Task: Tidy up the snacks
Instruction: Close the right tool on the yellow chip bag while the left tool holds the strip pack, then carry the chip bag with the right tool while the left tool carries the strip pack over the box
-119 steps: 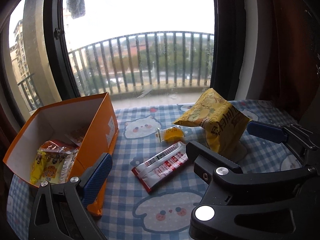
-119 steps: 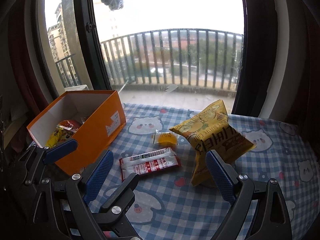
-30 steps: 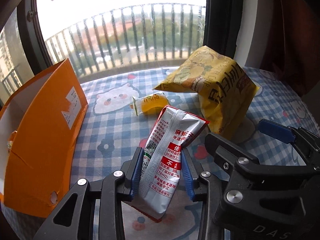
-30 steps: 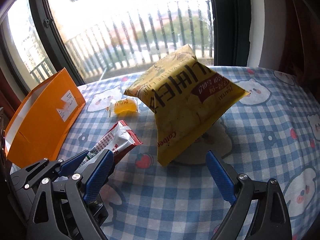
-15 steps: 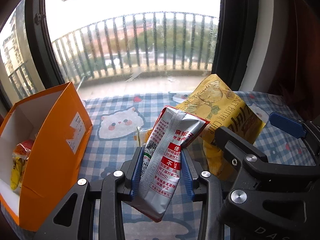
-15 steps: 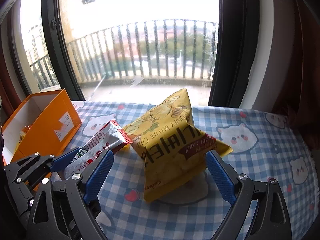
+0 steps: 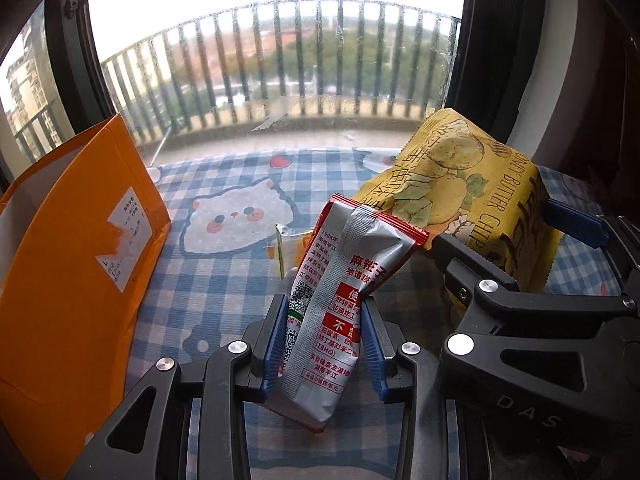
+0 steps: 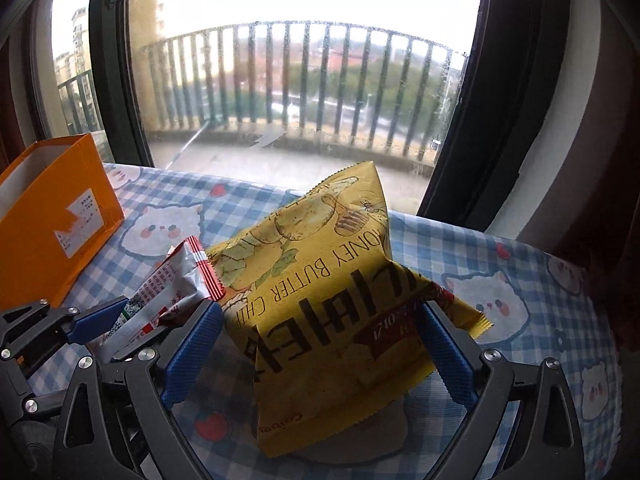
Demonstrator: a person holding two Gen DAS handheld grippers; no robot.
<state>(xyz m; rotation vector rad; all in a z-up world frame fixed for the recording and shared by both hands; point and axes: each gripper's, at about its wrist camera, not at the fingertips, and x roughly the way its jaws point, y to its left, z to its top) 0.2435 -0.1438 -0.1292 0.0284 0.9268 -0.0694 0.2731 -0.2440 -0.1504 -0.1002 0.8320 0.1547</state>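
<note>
From my left wrist camera, my left tongs (image 7: 323, 344) are closed tight on the silver-and-red snack packet (image 7: 340, 300), both blue pads pressing its lower half. The packet stands tilted, its crimped red top leaning right toward the yellow chip bag (image 7: 468, 200), and its bottom end hangs below the pads, clear of the worktop (image 7: 224, 280) with its blue checked cloth. Behind the packet, partly hidden, a small orange sachet (image 7: 290, 246) lies on the cloth. The orange box (image 7: 76, 248) stands at the left, its labelled side wall facing me; I cannot see into it from here. On the right, the black frame of my right tongs (image 7: 532, 240) reaches in around the chip bag, one blue pad showing beyond the bag's far edge.

From my right wrist camera, my right tongs (image 8: 320, 348) are spread wide with the chip bag (image 8: 340, 300) between the two blue pads. The pads sit at the bag's two sides, but whether they press it or only flank it I cannot tell. The bag stands propped up, its printing upside down to me. To the left, my left tongs (image 8: 132, 316) hold the silver-and-red packet (image 8: 176, 284), whose red crimped end is just beside the chip bag's edge. The orange box (image 8: 56, 224) stands farther left, its open top showing a white inner wall.
</note>
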